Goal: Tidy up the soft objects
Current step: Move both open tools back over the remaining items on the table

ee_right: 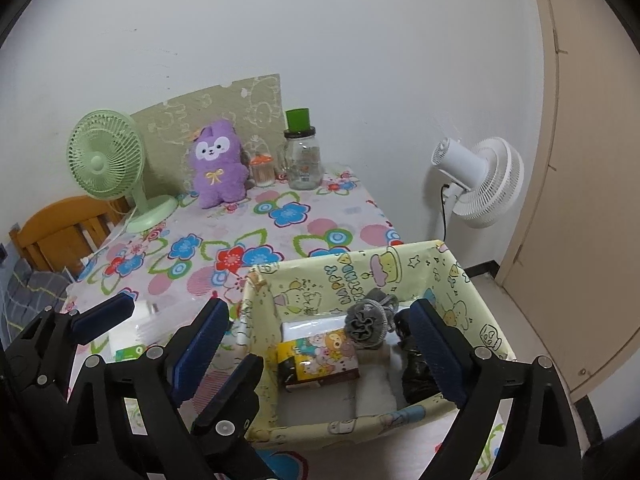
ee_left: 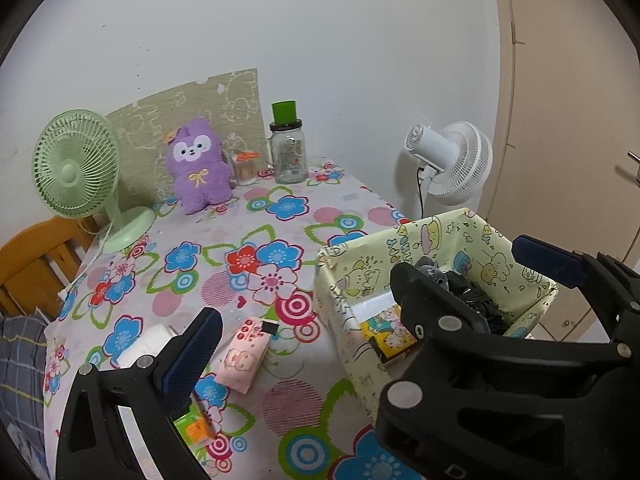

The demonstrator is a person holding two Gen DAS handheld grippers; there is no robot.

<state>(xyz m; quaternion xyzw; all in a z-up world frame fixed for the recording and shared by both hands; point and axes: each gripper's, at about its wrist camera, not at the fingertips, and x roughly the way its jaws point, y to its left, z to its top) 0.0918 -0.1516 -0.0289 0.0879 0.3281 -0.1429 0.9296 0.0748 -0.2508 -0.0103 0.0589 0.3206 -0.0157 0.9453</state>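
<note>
1. Grey bath pouf (ee_right: 366, 322), tissue pack (ee_right: 320, 362), black bag (ee_right: 416, 364) already in box (ee_right: 332, 276), table's right edge.
2. Left: pink pack (ee_left: 244, 354), white roll (ee_left: 150, 344) near front edge.
3. Right gripper (ee_right: 320, 344) over box, jaws wide, empty; left gripper (ee_left: 370, 292) likewise open, holding nothing.

We carry two matching tools. Our left gripper (ee_left: 360, 312) and right gripper (ee_right: 328, 364) are built of matte black plastic arms with triangular cut-outs, joined by round silver rivets (ee_left: 449, 323). Each finger ends in a flat, dark blue textured pad (ee_right: 436, 354).
</note>
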